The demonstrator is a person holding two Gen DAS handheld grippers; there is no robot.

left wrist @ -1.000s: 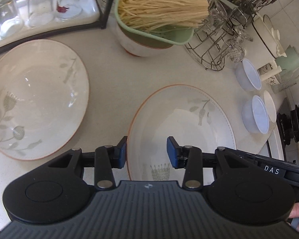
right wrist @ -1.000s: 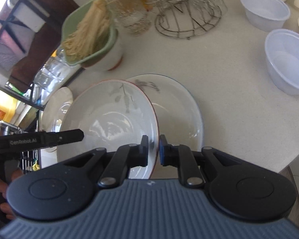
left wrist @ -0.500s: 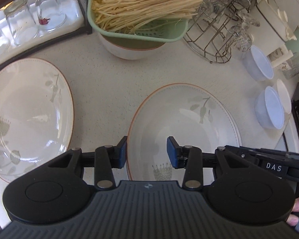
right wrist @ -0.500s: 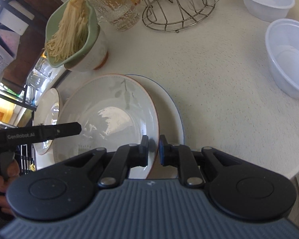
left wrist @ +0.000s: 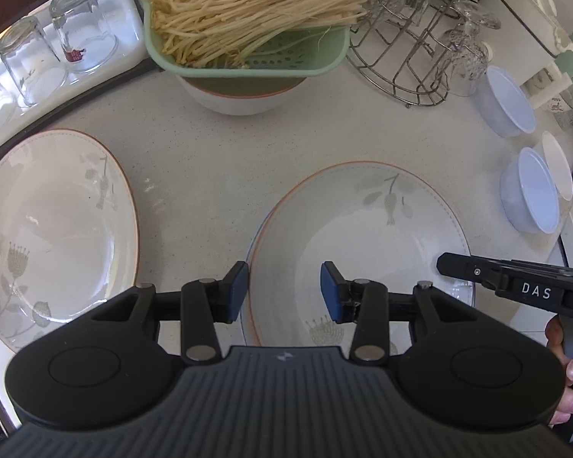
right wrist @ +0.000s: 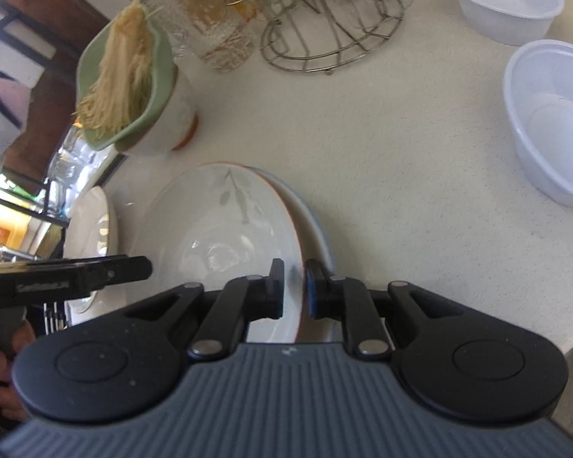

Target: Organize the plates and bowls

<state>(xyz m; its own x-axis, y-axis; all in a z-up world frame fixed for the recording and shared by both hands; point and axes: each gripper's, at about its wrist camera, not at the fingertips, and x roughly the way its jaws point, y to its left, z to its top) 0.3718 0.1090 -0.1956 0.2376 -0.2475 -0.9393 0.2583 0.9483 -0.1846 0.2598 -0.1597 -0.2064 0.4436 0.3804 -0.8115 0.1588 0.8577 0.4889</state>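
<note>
My right gripper (right wrist: 294,290) is shut on the near rim of a white plate with an orange rim (right wrist: 217,236). That plate lies almost squarely over a blue-rimmed plate (right wrist: 317,225), of which only a thin crescent shows. In the left wrist view the held plate (left wrist: 363,236) is at centre right. My left gripper (left wrist: 282,294) hovers open over its left rim and grips nothing. A second orange-rimmed plate (left wrist: 49,221) lies flat on the counter to the left. Two clear plastic bowls (left wrist: 510,101) (left wrist: 531,191) stand at the far right.
A white ceramic bowl (left wrist: 244,103) carries a green colander (left wrist: 286,61) full of pale strands at the back. A wire rack (left wrist: 401,57) with glassware stands to its right, upturned glasses (left wrist: 30,57) on a tray to its left. The counter edge (right wrist: 554,343) runs near right.
The held plate has slid right over the blue-rimmed plate, which it now nearly covers. The left gripper has shifted sideways, still open.
</note>
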